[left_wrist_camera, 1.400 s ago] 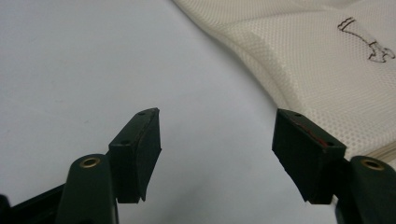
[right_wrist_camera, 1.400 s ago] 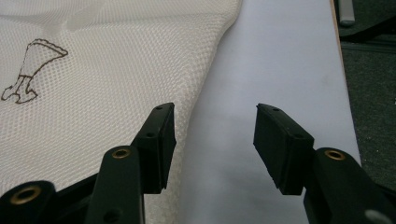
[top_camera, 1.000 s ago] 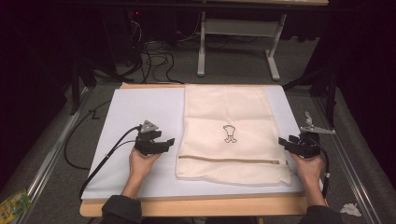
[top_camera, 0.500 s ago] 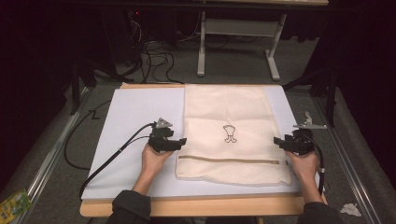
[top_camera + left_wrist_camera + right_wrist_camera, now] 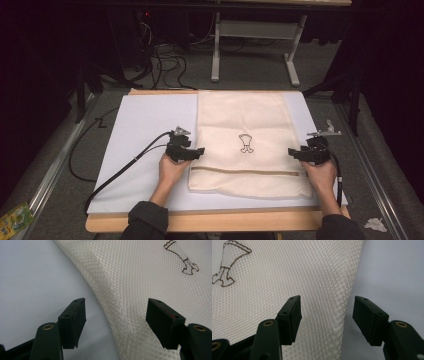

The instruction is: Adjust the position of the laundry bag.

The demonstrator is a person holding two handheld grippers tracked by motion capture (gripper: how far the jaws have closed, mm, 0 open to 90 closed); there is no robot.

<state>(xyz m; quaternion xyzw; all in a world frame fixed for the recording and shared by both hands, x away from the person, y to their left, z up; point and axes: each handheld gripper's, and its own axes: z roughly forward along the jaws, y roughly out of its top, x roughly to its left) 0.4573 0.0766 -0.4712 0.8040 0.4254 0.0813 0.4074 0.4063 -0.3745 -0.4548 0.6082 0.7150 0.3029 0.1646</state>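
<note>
Hand-held grippers (image 5: 200,151) astride mesh bag (image 5: 245,125) edges

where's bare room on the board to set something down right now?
Widest free patch: the white board left of the mesh bag, from its far edge toward the left gripper. A thin strip runs right of the bag, beside the right gripper. Crowded: both bag side edges, each straddled by open jaws, and the near edge with both hands.

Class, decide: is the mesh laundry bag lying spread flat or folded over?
Spread flat: the mesh laundry bag lies full-length on the white board, no fold showing.
</note>
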